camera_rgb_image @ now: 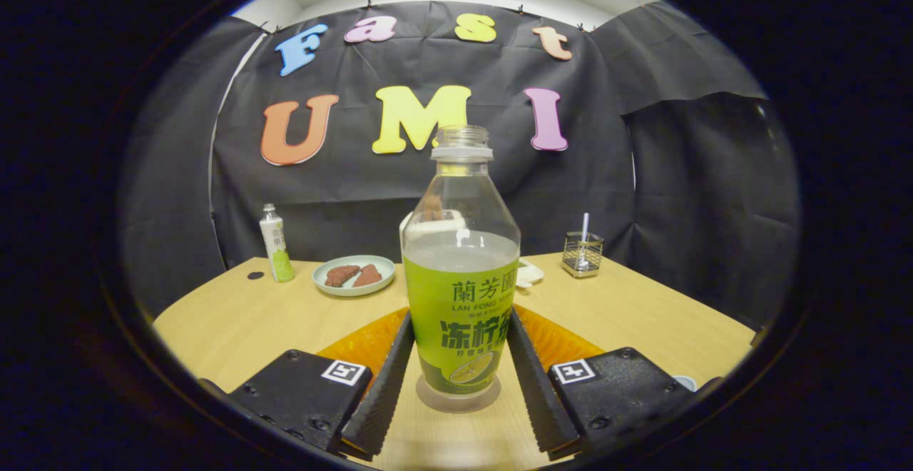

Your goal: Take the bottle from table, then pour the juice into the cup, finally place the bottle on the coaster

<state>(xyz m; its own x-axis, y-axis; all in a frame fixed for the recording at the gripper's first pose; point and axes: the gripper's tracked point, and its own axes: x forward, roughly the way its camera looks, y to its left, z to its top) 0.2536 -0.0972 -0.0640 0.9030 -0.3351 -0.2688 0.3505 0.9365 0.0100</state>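
The gripper [460, 371] has both fingers pressed against the sides of an uncapped clear plastic bottle with a green label [460, 278], gripped low and upright on the pale wooden table [628, 307]. An orange round coaster [367, 342] lies just behind it. Farther left sits a pale green plate [354, 275] holding two brown pieces.
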